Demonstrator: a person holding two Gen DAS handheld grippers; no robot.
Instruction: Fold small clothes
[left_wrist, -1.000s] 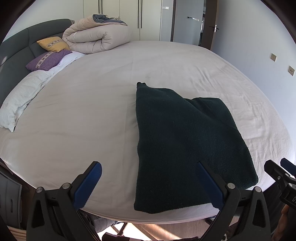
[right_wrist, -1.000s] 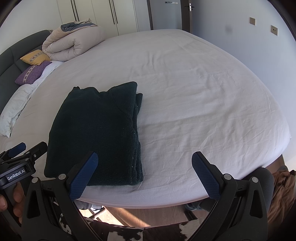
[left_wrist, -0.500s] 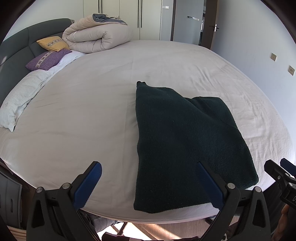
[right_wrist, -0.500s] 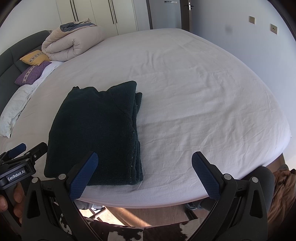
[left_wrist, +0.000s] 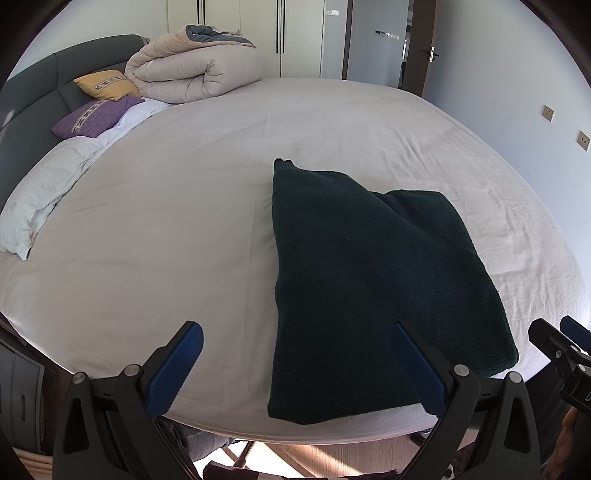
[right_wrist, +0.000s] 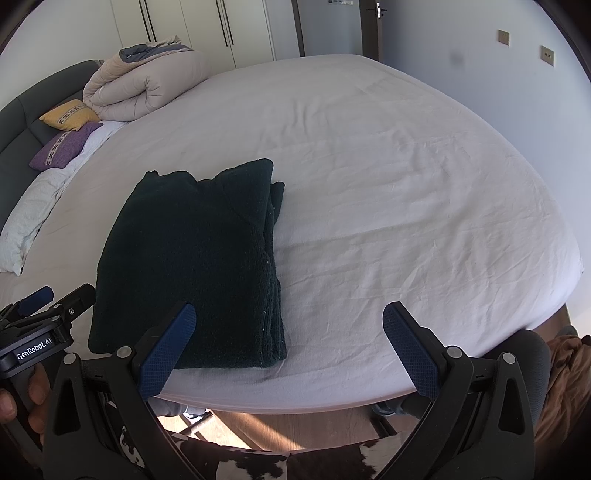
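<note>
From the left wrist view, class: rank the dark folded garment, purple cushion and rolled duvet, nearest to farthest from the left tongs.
1. Dark folded garment, just ahead, right of the left tongs.
2. Purple cushion, far left by the headboard.
3. Rolled duvet, far back, left of centre.

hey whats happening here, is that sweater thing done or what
A person holds a two-finger gripper in each hand at the near edge of a bed. A dark green knit garment lies folded into a rough rectangle on the white sheet, close to that edge. Neither the left gripper nor the right gripper touches it; both are open and hold nothing. The fold looks finished or close to it. A rolled duvet and pillows sit at the far end.
</note>
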